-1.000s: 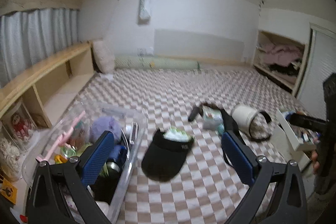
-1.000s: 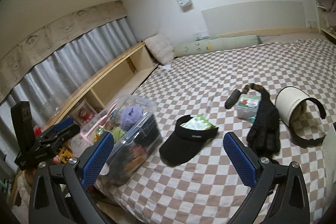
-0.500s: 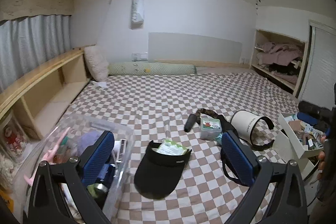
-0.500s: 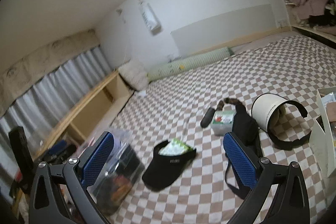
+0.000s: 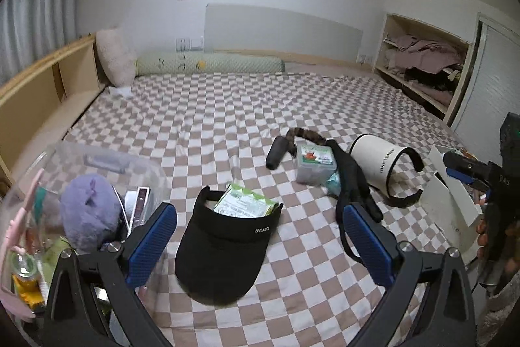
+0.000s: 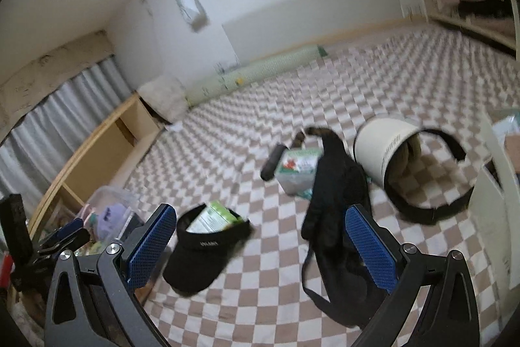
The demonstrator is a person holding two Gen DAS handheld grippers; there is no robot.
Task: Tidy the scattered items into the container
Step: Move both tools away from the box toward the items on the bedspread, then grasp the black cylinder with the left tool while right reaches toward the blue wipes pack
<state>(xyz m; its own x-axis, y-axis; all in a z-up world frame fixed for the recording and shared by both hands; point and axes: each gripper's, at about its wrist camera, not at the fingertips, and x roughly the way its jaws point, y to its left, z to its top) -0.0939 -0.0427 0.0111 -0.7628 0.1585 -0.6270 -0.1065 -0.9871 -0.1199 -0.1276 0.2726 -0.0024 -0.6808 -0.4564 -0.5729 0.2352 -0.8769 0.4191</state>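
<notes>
Container [image 5: 97, 165] at bed edge, part-filled; black visor [image 5: 224, 246] lies between the left gripper's [image 5: 260, 243] released jaws; right gripper [image 6: 260, 241] likewise released.

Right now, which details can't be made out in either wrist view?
- Clear plastic container: bottom contents hidden by the left gripper, left wrist view.
- White box: contents cut off by the edge and right gripper body.
- White visor: lettering blurred, right wrist view.
- Small clear lidded box: label smeared by blur.

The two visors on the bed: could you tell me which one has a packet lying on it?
The black visor, with the green packet on it; the white visor farther right has none.
</notes>
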